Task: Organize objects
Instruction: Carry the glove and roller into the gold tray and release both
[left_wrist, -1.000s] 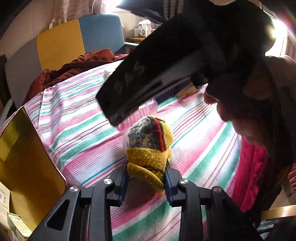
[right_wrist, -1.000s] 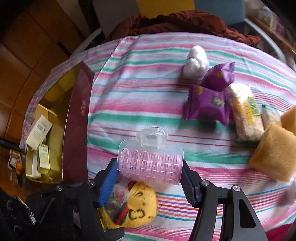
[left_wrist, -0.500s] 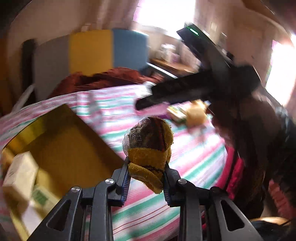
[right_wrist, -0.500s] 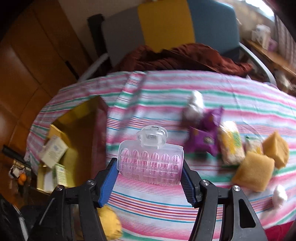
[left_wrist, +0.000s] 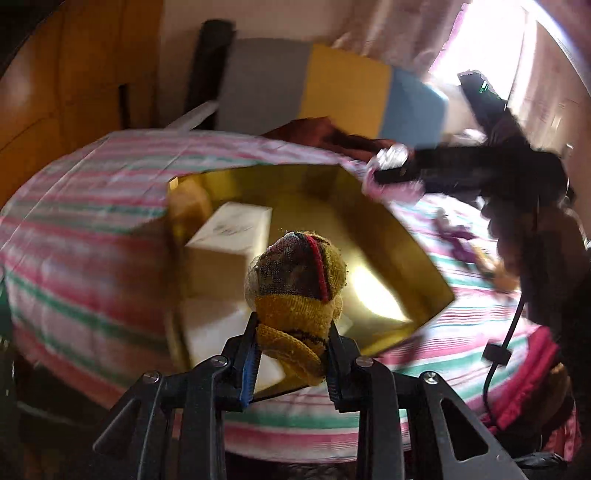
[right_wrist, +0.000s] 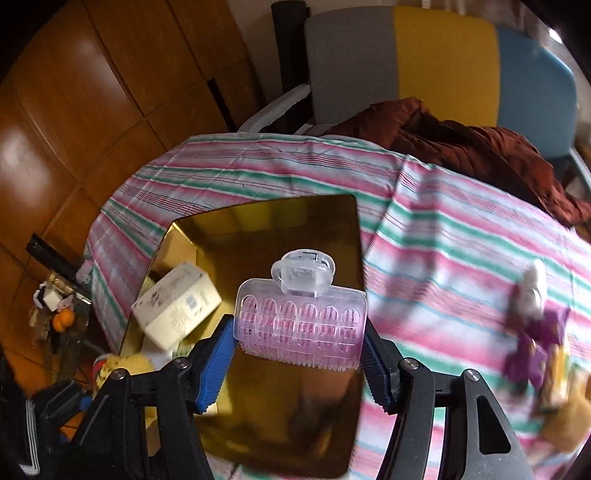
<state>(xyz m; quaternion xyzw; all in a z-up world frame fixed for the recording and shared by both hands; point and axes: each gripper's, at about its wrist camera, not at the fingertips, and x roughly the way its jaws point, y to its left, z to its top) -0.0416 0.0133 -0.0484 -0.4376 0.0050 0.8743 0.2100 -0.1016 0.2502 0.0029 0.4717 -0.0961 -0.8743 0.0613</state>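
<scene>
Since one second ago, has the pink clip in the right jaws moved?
Yes. The pink clip, held in the right gripper, moved from above the striped cloth to above the gold box.

The gold box (right_wrist: 258, 229) lies open on the striped desk (right_wrist: 443, 240), and its far half is bare, so a tool can drop in there freely. Its left end is crowded by a white carton (right_wrist: 177, 302) with more packets under it. The box's raised walls ring the opening. On the right side of the desk, snack packets (right_wrist: 535, 332) and a yellow sponge (right_wrist: 569, 424) clutter the cloth. Behind the desk a chair (right_wrist: 424, 62) piled with brown clothing (right_wrist: 461, 144) blocks the far edge.
</scene>
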